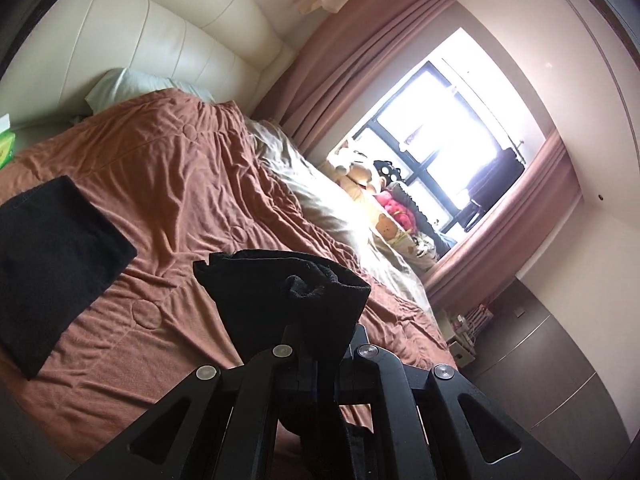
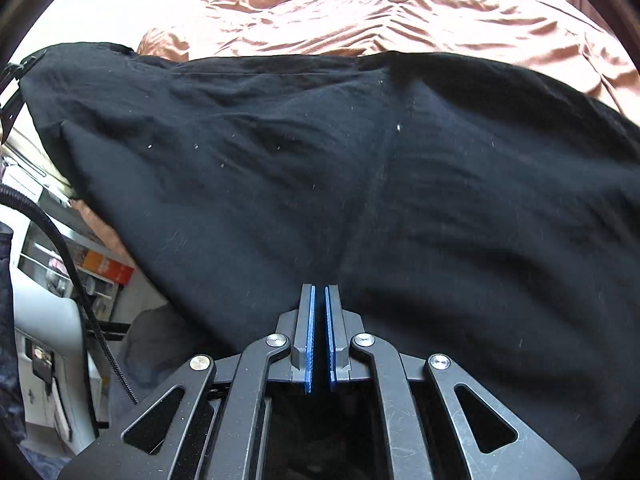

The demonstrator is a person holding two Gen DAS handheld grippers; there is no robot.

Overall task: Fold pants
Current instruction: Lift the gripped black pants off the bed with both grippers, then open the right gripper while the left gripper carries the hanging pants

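Pants [image 2: 360, 184], black and limp, hang over the bed [image 1: 180, 184]; they will sag and drape, so edges and corners suit best. Left claw [image 1: 310, 320] is clamped on a bunched end, right claw [image 2: 320, 300] pinched on the cloth's near edge.

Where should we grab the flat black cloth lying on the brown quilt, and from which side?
Take the flat black cloth by its free corner that points onto open brown quilt, coming in low from that side. It lies flat with a straight hemmed edge, so jaws can probably slide under there. Its other end runs out of view.
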